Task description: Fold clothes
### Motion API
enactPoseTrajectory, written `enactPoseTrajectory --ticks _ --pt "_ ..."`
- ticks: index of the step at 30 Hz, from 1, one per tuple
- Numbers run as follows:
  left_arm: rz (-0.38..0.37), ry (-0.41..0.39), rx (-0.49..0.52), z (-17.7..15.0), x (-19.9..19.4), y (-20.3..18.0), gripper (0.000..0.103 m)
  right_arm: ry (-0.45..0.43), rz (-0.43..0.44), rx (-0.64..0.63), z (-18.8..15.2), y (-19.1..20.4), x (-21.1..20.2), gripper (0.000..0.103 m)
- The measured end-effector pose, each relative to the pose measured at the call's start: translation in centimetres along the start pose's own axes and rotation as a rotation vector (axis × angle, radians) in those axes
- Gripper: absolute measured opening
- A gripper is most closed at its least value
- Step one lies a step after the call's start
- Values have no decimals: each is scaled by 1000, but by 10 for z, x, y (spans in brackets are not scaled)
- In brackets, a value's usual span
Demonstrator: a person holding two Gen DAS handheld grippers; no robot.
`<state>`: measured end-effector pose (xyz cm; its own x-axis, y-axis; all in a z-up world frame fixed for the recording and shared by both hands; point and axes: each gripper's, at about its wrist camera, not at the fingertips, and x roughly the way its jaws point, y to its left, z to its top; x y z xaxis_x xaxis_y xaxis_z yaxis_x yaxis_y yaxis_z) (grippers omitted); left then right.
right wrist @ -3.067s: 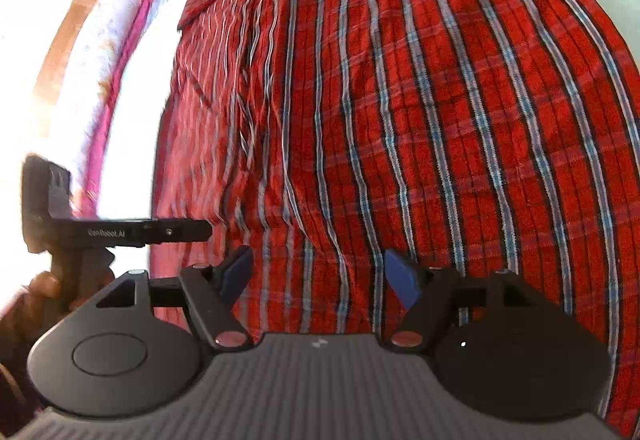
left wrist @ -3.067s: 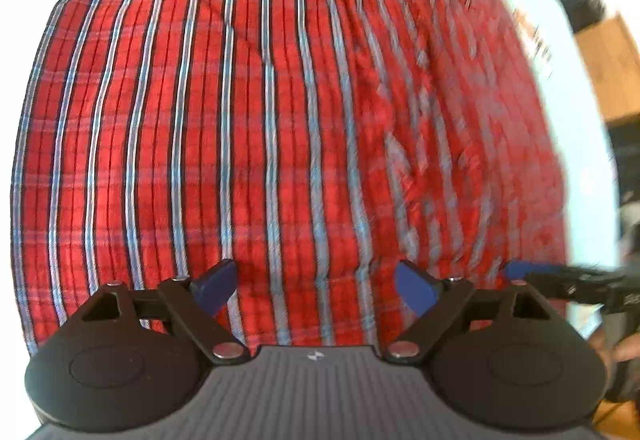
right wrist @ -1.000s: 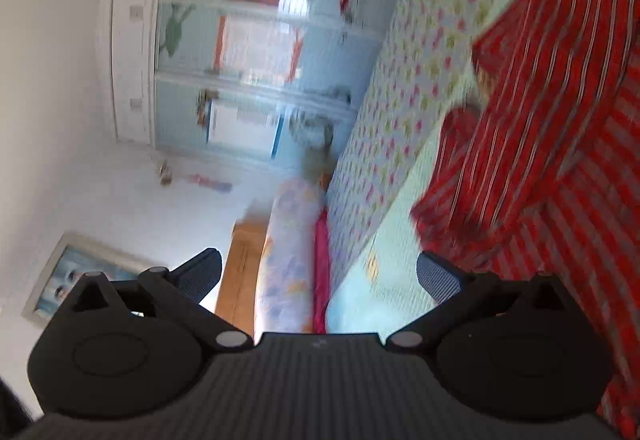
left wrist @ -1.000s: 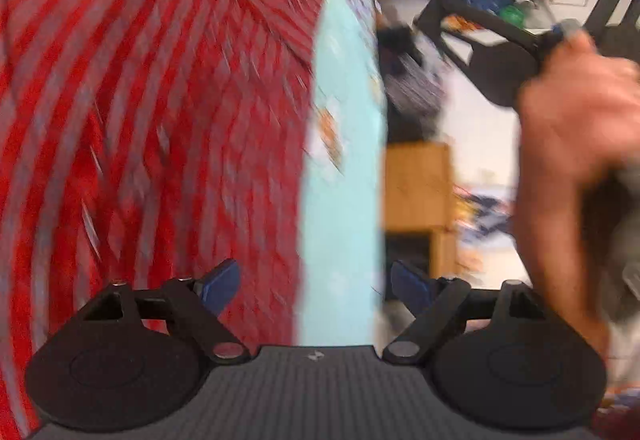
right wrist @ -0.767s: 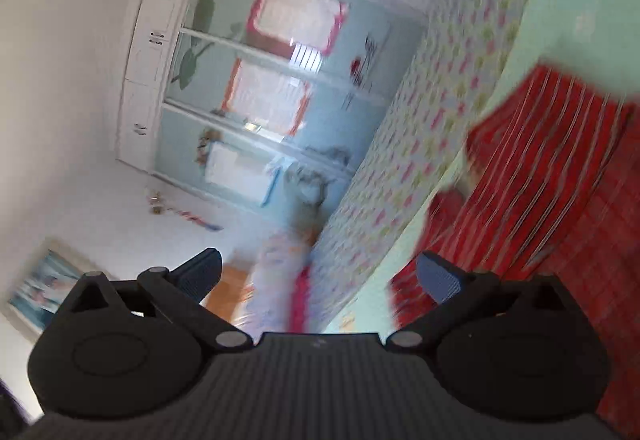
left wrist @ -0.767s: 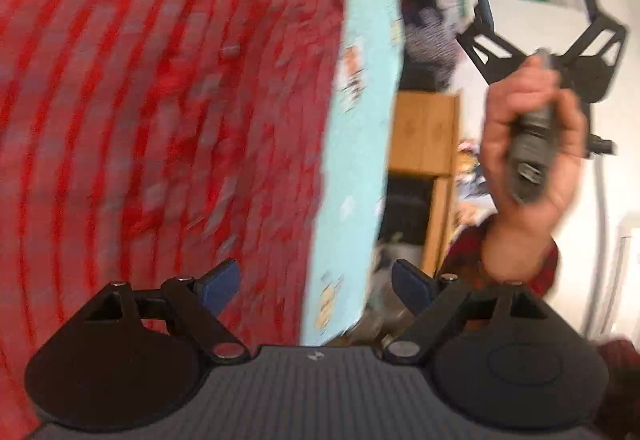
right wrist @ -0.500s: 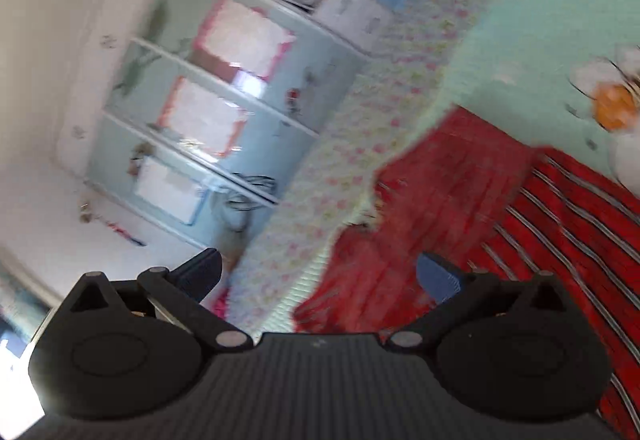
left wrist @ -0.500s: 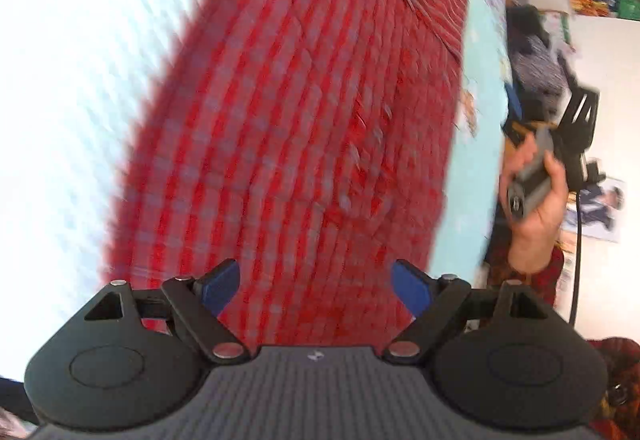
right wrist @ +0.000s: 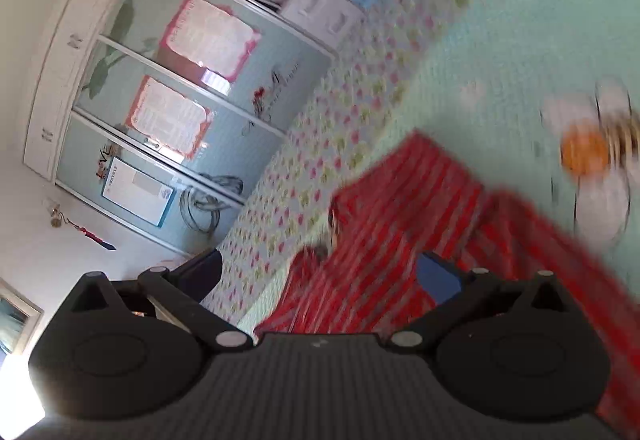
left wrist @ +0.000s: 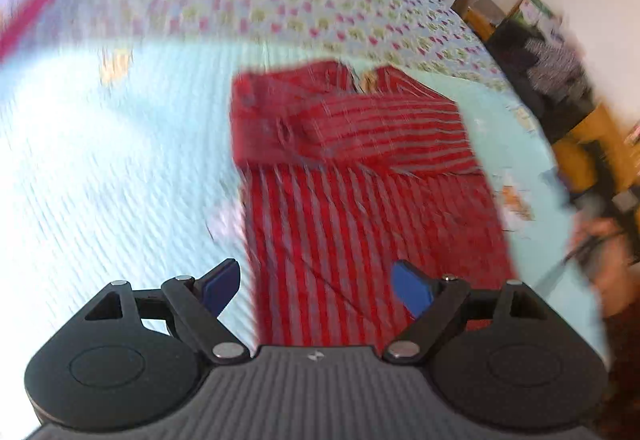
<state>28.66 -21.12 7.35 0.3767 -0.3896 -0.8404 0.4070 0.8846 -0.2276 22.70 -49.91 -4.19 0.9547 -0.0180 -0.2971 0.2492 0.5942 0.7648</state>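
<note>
A red plaid shirt (left wrist: pixel 360 176) with pale blue stripes lies flat on a light turquoise bedspread (left wrist: pixel 120 168), collar at the far end, its sleeves folded across the upper part. My left gripper (left wrist: pixel 316 286) is open above the shirt's near hem, nothing between its blue pads. In the right wrist view the shirt (right wrist: pixel 400 208) appears tilted and blurred. My right gripper (right wrist: pixel 320 272) is open and empty, raised off the fabric. A hand (left wrist: pixel 604 252) holding the right gripper's handle shows at the far right of the left wrist view.
A floral quilt (left wrist: pixel 280 12) covers the far part of the bed. Wardrobe doors with pink-framed panels (right wrist: pixel 192 88) stand beyond. Wooden furniture (left wrist: pixel 588 148) and dark clutter sit past the bed's right edge. A cartoon print (right wrist: pixel 588 152) marks the bedspread.
Both grippers lifted away from the shirt and swung about. The left view moved from close on the fabric to showing the whole folded shirt; the right view tilted toward the wardrobe.
</note>
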Motion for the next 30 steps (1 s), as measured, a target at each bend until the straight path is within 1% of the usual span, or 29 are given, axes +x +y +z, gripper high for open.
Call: enactPoseTrajectory --ticks 1,2,4,6,7,8,9,10,12,15,17,18,20,22,24,27,29,30 --pt "32 -25 16 6 7 -6 86 -8 -2 -12 8 0 0 103" --pt "64 -50 32 12 15 -11 87 -21 2 -73 22 5 0 103" --pt "98 -90 -28 41 26 -3 87 -43 16 -213 49 14 -1 103" --pt "132 -129 -89 70 36 6 87 -24 33 -298 72 14 8 103" --pt "149 -149 -120 85 42 10 87 -10 34 -304 83 10 15 103" --pt "160 -195 -151 102 47 16 87 5 32 -297 94 4 24 103" --pt "176 -235 -185 119 55 24 88 29 35 -271 104 -3 36 103" --pt "181 -256 -209 140 73 34 89 68 40 -237 110 -13 52 103" --pt "211 -241 -246 176 112 51 90 149 43 -185 117 -31 87 103" --pt "202 -157 -314 207 179 82 88 241 28 -167 109 -49 131 103" --pt "133 -100 -412 206 219 101 86 296 17 -163 101 -59 157 103" --pt "78 -77 -454 203 234 107 86 323 11 -162 97 -64 170 103" --pt "-1 -24 -480 199 265 113 85 377 0 -158 89 -75 196 103" --pt "16 -13 -468 196 282 110 85 431 -12 -154 81 -85 222 103" --pt "18 -27 -461 199 294 112 85 485 -23 -150 73 -96 248 103" --pt "18 -27 -474 204 314 120 85 502 -40 -156 67 -107 273 103" --pt "-9 -13 -489 209 334 128 85 519 -47 -175 63 -112 285 103" --pt "-3 -9 -498 209 339 131 85 529 -50 -185 61 -114 291 103"
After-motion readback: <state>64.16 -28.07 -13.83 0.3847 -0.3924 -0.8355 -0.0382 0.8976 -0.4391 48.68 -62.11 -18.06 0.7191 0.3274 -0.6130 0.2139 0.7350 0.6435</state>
